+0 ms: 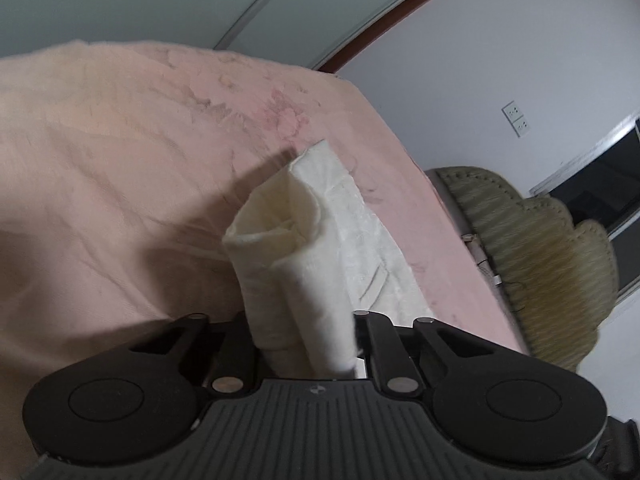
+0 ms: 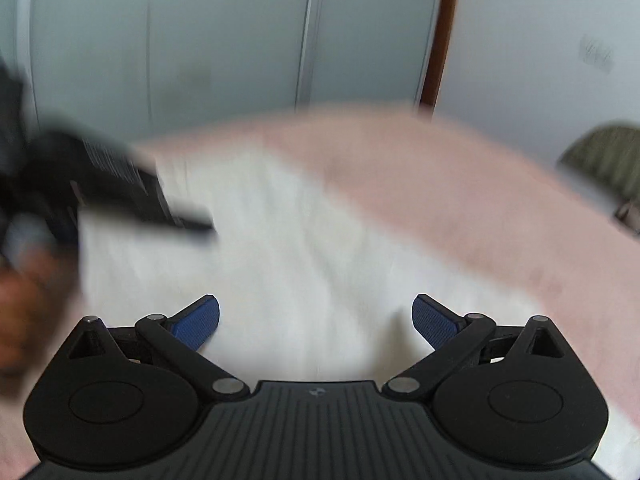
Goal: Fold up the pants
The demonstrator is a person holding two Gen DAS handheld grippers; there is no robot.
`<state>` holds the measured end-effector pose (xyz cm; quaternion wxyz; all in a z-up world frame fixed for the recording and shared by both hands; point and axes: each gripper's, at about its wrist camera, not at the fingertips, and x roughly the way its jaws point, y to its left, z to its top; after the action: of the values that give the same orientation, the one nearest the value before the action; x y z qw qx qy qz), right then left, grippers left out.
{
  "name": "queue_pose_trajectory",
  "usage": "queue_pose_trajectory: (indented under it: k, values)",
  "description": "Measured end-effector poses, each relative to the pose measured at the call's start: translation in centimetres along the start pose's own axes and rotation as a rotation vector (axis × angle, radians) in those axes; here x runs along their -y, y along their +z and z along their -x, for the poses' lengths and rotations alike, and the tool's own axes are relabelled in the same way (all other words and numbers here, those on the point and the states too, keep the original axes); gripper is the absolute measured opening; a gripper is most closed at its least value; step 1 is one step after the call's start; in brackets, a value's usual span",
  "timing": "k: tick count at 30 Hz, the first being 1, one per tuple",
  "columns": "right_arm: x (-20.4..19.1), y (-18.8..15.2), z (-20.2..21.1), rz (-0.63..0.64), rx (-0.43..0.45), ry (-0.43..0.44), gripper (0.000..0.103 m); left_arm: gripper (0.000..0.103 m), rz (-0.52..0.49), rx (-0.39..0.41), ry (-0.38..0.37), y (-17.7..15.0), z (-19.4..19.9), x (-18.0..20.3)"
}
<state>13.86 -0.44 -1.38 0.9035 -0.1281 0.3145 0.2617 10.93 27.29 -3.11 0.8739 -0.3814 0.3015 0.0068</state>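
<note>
Bedspread: pink plush bedspread (image 1: 120,152) fills the left and centre of the left wrist view, creased, with a faint darker flower pattern toward the far right.
Chair: olive-green cushioned chair (image 1: 536,240) with scalloped, stitched edges, right of the bed, just beside its edge.
Wall socket: white double wall socket (image 1: 516,118) on the pale wall, far right, above the chair.
Window: dark window (image 1: 600,188) in a white frame, far right.
Wardrobe: pale grey-green wardrobe doors (image 2: 224,40) beyond the bed's far edge.
Trim: brown wooden trim (image 2: 440,32) between the doors and the white wall.
</note>
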Motion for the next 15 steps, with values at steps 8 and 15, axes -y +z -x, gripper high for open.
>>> queue_pose_trajectory:
  k: [8,15]
  values:
    - [2.7,1.1,2.5,-0.045,0.153,-0.016,0.103,0.012,-0.421,0.204,-0.005,-2.9,4.7,8.7]
    - [6.0,0.9,6.1,-0.163,0.275,-0.006,0.103,0.012,-0.587,0.237,-0.151,-6.8,7.6,15.9]
